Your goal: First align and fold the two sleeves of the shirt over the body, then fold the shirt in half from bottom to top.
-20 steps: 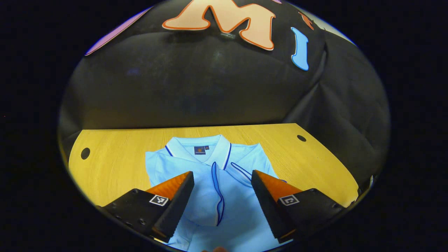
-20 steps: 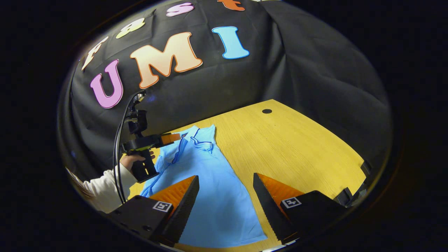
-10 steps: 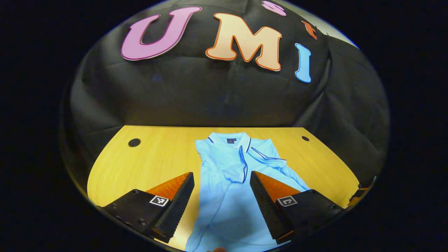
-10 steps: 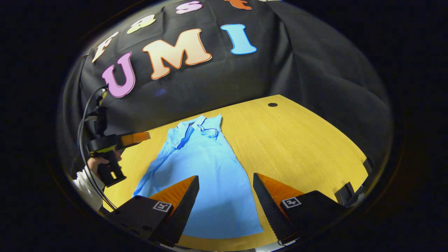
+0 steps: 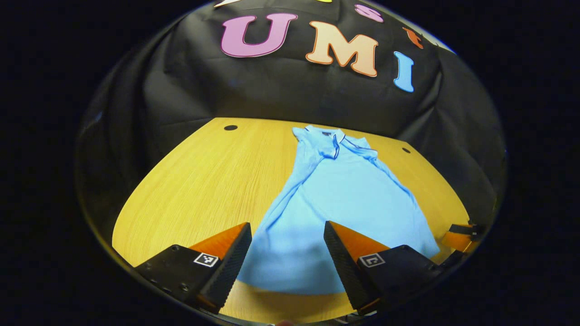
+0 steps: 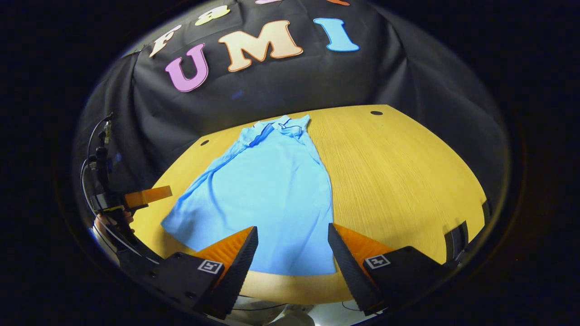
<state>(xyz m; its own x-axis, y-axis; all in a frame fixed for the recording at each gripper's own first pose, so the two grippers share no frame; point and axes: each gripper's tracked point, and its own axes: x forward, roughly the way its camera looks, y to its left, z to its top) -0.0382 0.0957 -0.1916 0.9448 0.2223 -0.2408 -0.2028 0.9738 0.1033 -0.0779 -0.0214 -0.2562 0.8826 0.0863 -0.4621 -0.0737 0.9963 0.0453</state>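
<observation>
A light blue polo shirt (image 5: 344,190) lies flat on the wooden table (image 5: 204,181), collar toward the booth wall, both sleeves folded in over the body. In the right gripper view the same shirt (image 6: 267,190) stretches from the far collar down to its hem near the table's front edge. My left gripper (image 5: 286,258) hangs open above the hem, nothing between its fingers. My right gripper (image 6: 292,260) is open too, above the hem's right part. At the left of the right gripper view the left gripper (image 6: 142,198) shows again, held by a hand, beside the shirt's left lower corner.
The table (image 6: 398,181) has small round holes: one at the back left (image 5: 230,127), one at the back right (image 5: 406,150). Black cloth walls close the back and sides. Bare wood lies on both sides of the shirt. The right gripper's tip (image 5: 457,233) shows at the far right.
Both grippers have drawn back from the collar area toward the table's front edge. The whole shirt down to its hem has come into view. Both stayed open.
</observation>
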